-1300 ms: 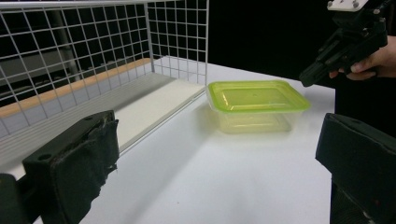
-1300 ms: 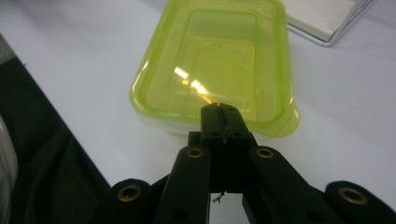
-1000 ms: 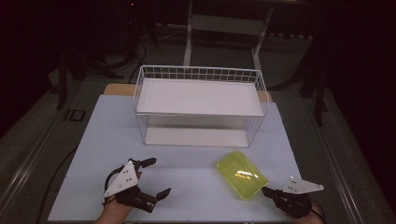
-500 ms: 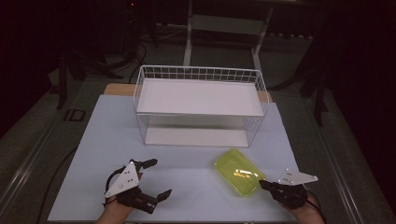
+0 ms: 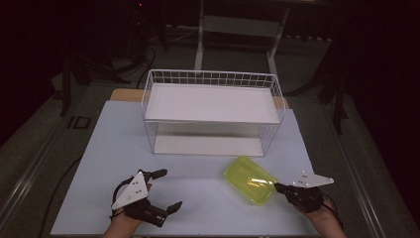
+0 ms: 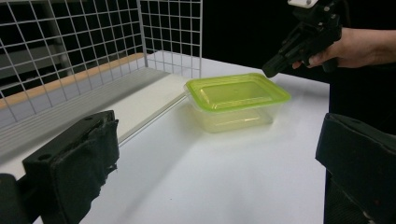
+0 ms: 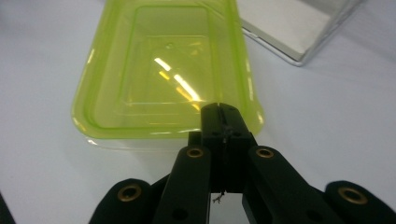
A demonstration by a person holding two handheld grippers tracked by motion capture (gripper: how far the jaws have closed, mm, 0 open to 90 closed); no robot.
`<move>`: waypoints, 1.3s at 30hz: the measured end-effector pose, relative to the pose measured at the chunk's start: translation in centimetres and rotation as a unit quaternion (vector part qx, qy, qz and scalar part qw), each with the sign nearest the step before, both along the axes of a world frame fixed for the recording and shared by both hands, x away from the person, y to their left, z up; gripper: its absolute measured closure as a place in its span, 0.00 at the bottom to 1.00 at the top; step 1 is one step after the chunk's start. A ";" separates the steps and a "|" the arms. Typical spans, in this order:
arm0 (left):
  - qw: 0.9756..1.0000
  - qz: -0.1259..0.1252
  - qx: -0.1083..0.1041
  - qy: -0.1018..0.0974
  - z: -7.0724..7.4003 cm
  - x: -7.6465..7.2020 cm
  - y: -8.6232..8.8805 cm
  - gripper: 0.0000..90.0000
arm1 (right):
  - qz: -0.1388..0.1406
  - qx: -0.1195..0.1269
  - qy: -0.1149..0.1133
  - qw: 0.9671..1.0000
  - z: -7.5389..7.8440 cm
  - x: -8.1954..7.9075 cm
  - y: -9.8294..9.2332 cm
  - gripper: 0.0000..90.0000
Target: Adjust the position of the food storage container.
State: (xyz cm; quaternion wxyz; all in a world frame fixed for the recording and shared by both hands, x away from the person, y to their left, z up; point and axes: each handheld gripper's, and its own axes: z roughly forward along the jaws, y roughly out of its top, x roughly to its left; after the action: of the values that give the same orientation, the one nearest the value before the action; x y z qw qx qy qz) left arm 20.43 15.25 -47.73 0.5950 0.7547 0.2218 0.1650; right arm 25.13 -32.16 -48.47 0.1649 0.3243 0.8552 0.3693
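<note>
**Right tongs pinched at the box rim, the placing yet to come**

The right tongs, at the lower right of the high view, have their jaws pressed together, and in the right gripper view the closed tips sit at the near short edge of the translucent lime-green rectangular plastic box with its lid on. They look to be nipping the lid's rim, though I cannot tell for certain whether they clamp it or merely touch it. The left tongs, at the lower left of the high view, stand wide open and hold nothing; in the left gripper view the two black padded jaws frame the box from well apart, with the right tongs coming down at its far corner in the upper right of that frame.

The box rests flat on the pale white surface, right of centre in the lower half of the high view, just in front of the white wire-mesh two-level rack and apart from it. The rack's upper shelf and the floor below it both lie bare.

As a judgement: the work is at its start. A grip on the box is about made; lifting it and setting it into the rack, if that is the aim, is all left to do.
</note>
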 end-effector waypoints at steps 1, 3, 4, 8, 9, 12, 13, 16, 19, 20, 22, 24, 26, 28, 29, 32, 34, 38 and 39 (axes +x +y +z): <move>1.000 0.000 0.000 0.000 0.0 0.0 0.0 0.00 | 0.000 0.002 -0.002 1.000 0.1 -0.1 -0.1 1.00; 1.000 0.000 0.003 -0.002 0.0 0.0 0.0 0.00 | 0.002 0.007 -0.007 1.000 0.1 -0.5 -0.3 1.00; 1.000 0.000 0.001 -0.001 0.0 0.0 0.0 0.00 | 0.003 0.005 -0.005 1.000 0.0 -0.7 -0.4 1.00; 1.000 0.000 0.001 0.000 0.0 0.0 -0.1 0.00 | 0.008 -0.004 0.003 1.000 -0.5 -1.1 -0.6 1.00; 1.000 0.000 0.002 -0.001 0.0 0.0 -0.1 0.00 | 0.009 -0.006 0.003 1.000 -0.6 -1.1 -0.6 1.00; 1.000 0.000 0.000 0.000 0.0 0.0 -0.1 0.00 | 0.008 -0.003 0.005 1.000 -1.0 -0.6 -0.4 1.00; 1.000 0.000 0.001 0.000 0.0 0.0 -0.1 0.00 | 0.008 -0.001 0.007 1.000 -1.0 -0.5 -0.3 1.00; 1.000 0.000 0.001 0.000 0.0 0.0 0.0 0.00 | 0.011 -0.003 0.001 1.000 -1.0 0.1 0.0 1.00; 1.000 -0.001 -0.001 0.001 -0.1 0.1 0.0 0.00 | 0.014 -0.001 -0.002 1.000 -1.1 0.7 0.4 1.00; 1.000 -0.001 0.000 0.001 -0.1 0.1 0.0 0.00 | 0.015 0.000 -0.004 1.000 -1.1 0.9 0.6 1.00; 1.000 -0.001 0.000 0.001 -0.1 0.0 0.0 0.00 | 0.017 0.002 -0.006 1.000 -1.2 1.4 0.9 1.00; 1.000 -0.002 0.001 0.000 -0.1 0.0 0.0 0.00 | 0.018 0.004 -0.006 1.000 -1.2 1.9 1.3 1.00; 1.000 -0.002 0.000 0.001 -0.1 0.0 -0.1 0.00 | 0.023 0.009 -0.006 1.000 -1.2 2.5 1.8 1.00; 1.000 -0.003 0.000 0.001 -0.1 0.0 -0.1 0.00 | 0.028 0.005 -0.007 1.000 -1.1 3.1 2.3 1.00; 1.000 -0.002 0.001 0.001 -0.1 0.0 -0.1 0.00 | 0.029 0.005 -0.008 1.000 -1.1 3.3 2.5 1.00; 1.000 -0.002 0.001 0.001 -0.1 0.0 -0.1 0.00 | 0.030 0.004 -0.009 0.999 -1.1 4.0 3.2 1.00; 1.000 -0.002 0.001 0.001 -0.1 0.0 0.0 0.00 | 0.033 0.002 -0.010 0.999 -1.0 4.4 3.7 1.00; 1.000 -0.002 0.001 0.001 -0.1 0.0 -0.1 0.00 | 0.038 0.001 -0.008 0.999 -1.0 5.2 4.6 1.00; 1.000 -0.002 0.001 0.001 -0.1 0.0 -0.1 0.00 | 0.039 0.001 -0.009 0.999 -1.0 5.4 4.8 1.00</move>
State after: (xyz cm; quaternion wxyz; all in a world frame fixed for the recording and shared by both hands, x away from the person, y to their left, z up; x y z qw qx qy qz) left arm 20.39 15.18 -47.79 0.5942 0.7562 0.2204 0.1630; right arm 30.48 -27.33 -49.43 0.1579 0.2878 0.8651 0.3792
